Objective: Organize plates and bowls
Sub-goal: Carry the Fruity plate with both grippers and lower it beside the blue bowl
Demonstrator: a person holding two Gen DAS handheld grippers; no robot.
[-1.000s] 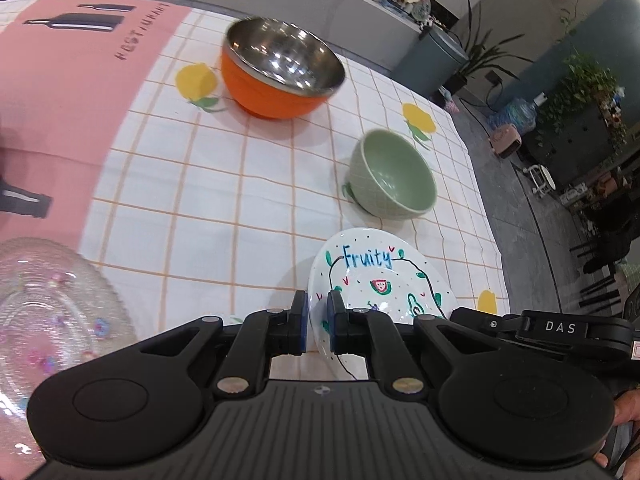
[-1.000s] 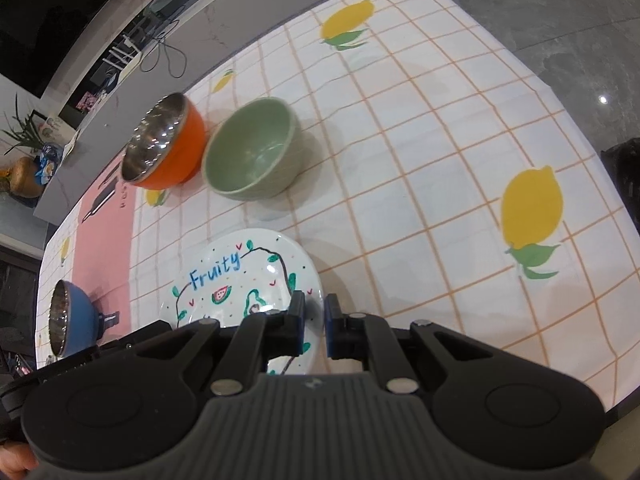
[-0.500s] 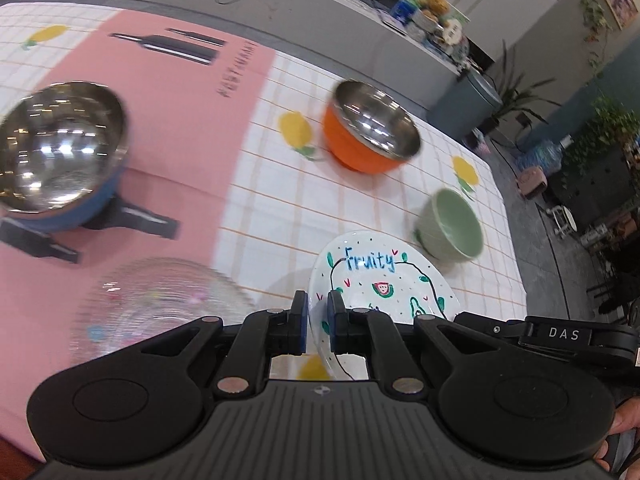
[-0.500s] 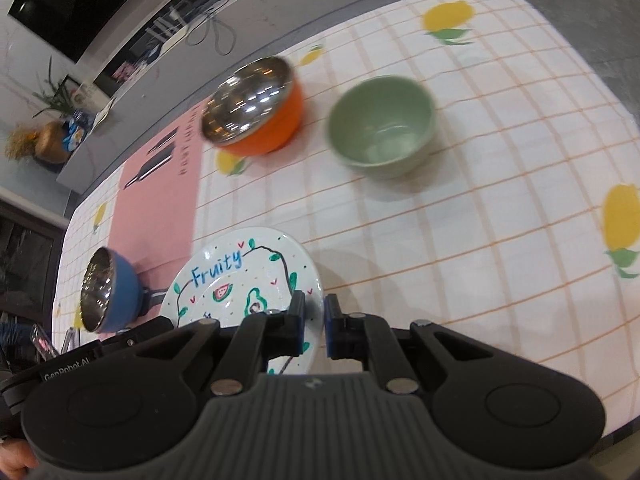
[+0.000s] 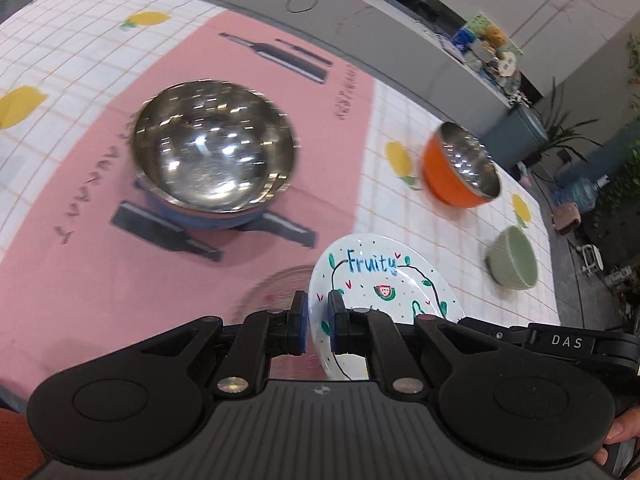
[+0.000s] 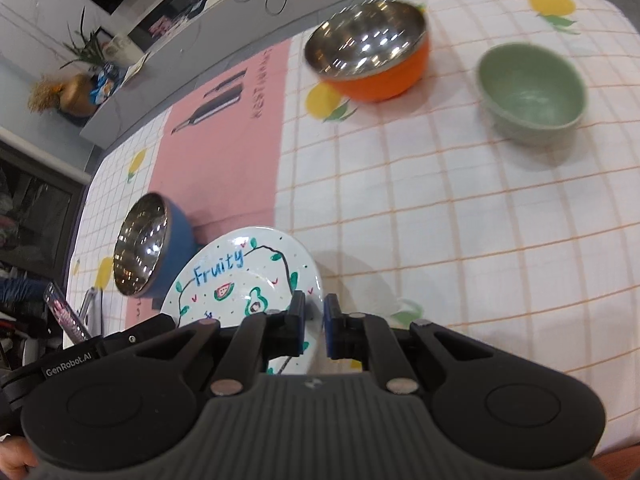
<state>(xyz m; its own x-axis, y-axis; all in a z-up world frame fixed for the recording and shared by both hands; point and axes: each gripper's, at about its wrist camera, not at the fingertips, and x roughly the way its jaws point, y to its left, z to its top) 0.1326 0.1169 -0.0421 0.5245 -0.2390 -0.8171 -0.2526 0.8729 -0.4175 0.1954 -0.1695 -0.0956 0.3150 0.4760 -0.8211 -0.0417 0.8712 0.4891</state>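
My left gripper (image 5: 318,320) and my right gripper (image 6: 314,322) are both shut on opposite rims of the white "Fruity" plate (image 5: 384,280), which also shows in the right wrist view (image 6: 240,276), held above the table. A clear glass plate (image 5: 276,288) lies on the pink cloth just below and left of it. A blue steel bowl (image 5: 214,156) (image 6: 146,248) stands on the pink cloth. An orange steel bowl (image 5: 460,172) (image 6: 372,48) and a green ceramic bowl (image 5: 514,258) (image 6: 530,88) stand on the checked cloth to the right.
The table has a pink strip (image 5: 80,240) and a checked lemon-print cloth (image 6: 460,220). A grey counter (image 5: 360,12) with clutter runs behind the table. The table's right edge drops to the floor by plants (image 5: 560,128).
Both grippers have carried the Fruity plate left across the table, from the checked cloth near the green bowl to above the glass plate by the blue bowl. The grip is unchanged.
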